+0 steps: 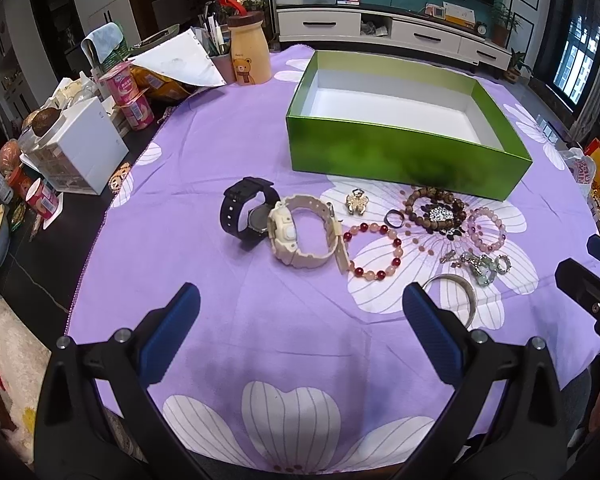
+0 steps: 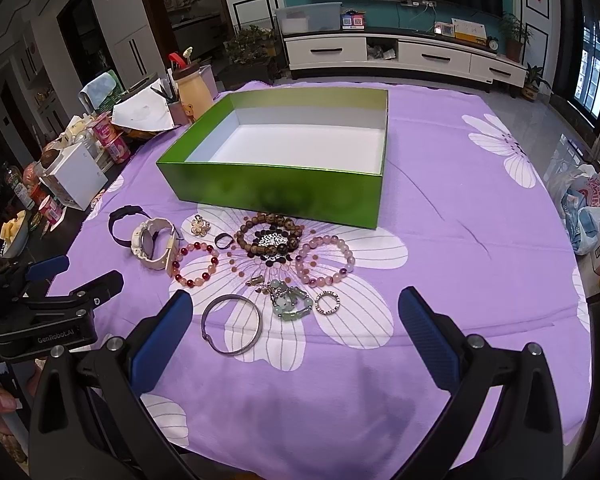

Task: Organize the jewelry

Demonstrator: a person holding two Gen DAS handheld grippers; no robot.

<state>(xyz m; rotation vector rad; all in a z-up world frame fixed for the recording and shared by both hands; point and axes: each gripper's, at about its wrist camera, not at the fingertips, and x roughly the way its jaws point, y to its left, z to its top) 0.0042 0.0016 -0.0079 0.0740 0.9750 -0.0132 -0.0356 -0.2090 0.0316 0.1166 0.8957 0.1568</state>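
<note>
Sitting empty on purple-clothed desk (image 1: pixel 260 140): green box (image 2: pixel 276 194), white inside, long axis left-right. Jewelry lies just before it: black watch (image 1: pixel 246 212), cream watch (image 1: pixel 304 236) on edge, silver bangle (image 2: pixel 232 324) flat. Left claw (image 1: pixel 300 316) spread, holding nothing; right claw (image 2: pixel 296 322) likewise. Only right view shows small ring (image 2: pixel 327 303) clearly.

Open green box (image 2: pixel 260 194) (empty), watches (image 2: pixel 152 240), bracelets (image 2: pixel 196 262) — loose on cloth

A purple flower cloth (image 2: pixel 460 216) covers the counter (image 1: pixel 40 280). On it sit a green box (image 2: pixel 276 188), watches and bracelets.
</note>
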